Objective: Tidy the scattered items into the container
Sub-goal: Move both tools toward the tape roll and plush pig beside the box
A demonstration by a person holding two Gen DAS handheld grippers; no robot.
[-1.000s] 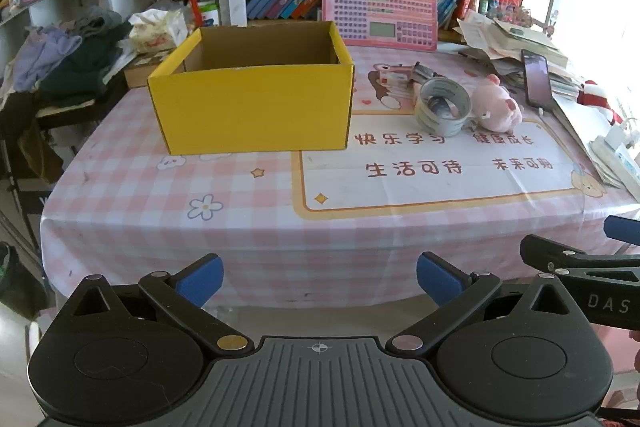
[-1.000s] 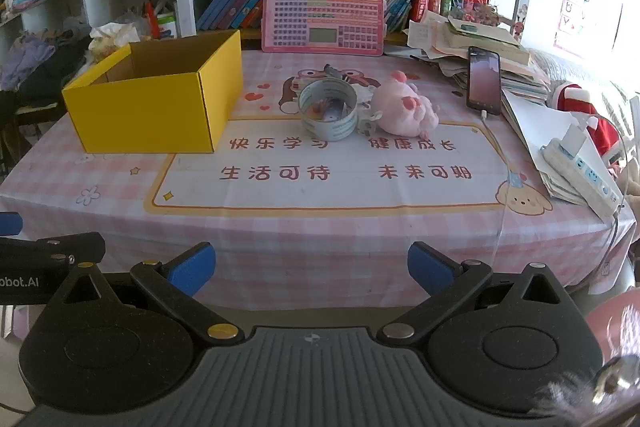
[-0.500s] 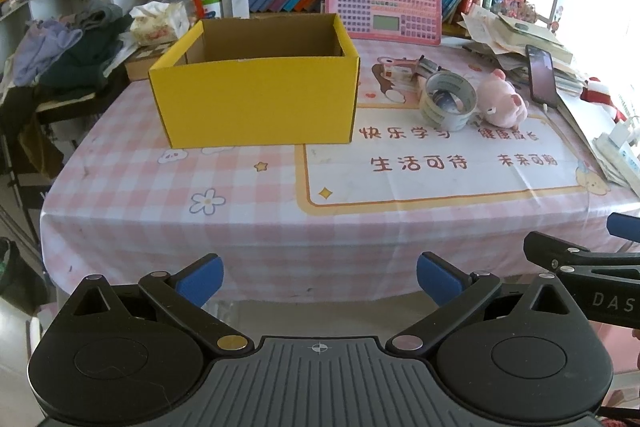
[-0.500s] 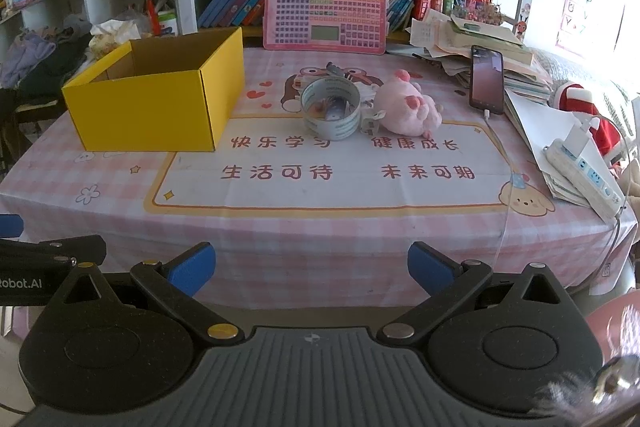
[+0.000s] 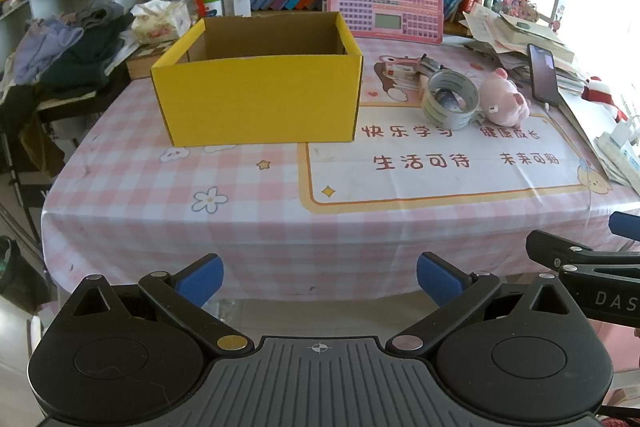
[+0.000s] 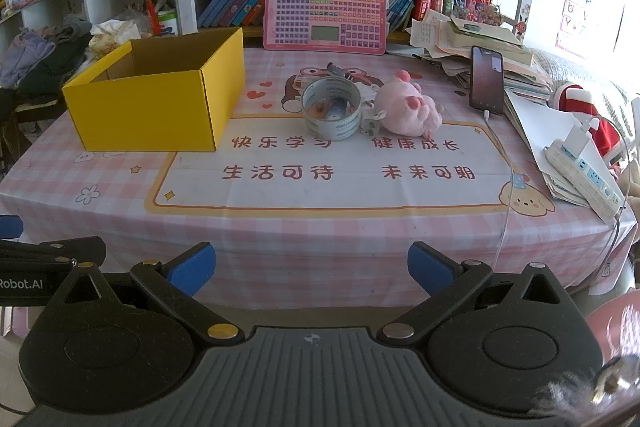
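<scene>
The left gripper [image 5: 318, 275] hangs just off the near edge of the table [image 5: 248, 227], jaws spread wide and holding nothing. The right gripper [image 6: 312, 267] sits beside it in the same state, wide and empty, also short of the near edge.

The yellow box [image 5: 260, 99] stands open-topped toward the far left of the surface. The scattered items are clustered right of it, toward the far middle: a roll of tape [image 6: 331, 108] lying on its side, a pink plush pig [image 6: 408, 105] just beside it, a small white piece [image 6: 370, 123] wedged between the two, and some small items [image 5: 404, 69] behind the roll that are too small to identify.

The likely trouble is crowding. Closing on the roll could catch the plush or flick the white piece away. The roll, resting on its curved side, may roll off if nudged before the fingers close. A phone [image 6: 486, 79] leans against a stack of papers [image 6: 480, 39] at the far right, cable trailing over the table's right edge; a wide reach by the right gripper could snag it. The light cardboard box may slide if bumped on the drop.
</scene>
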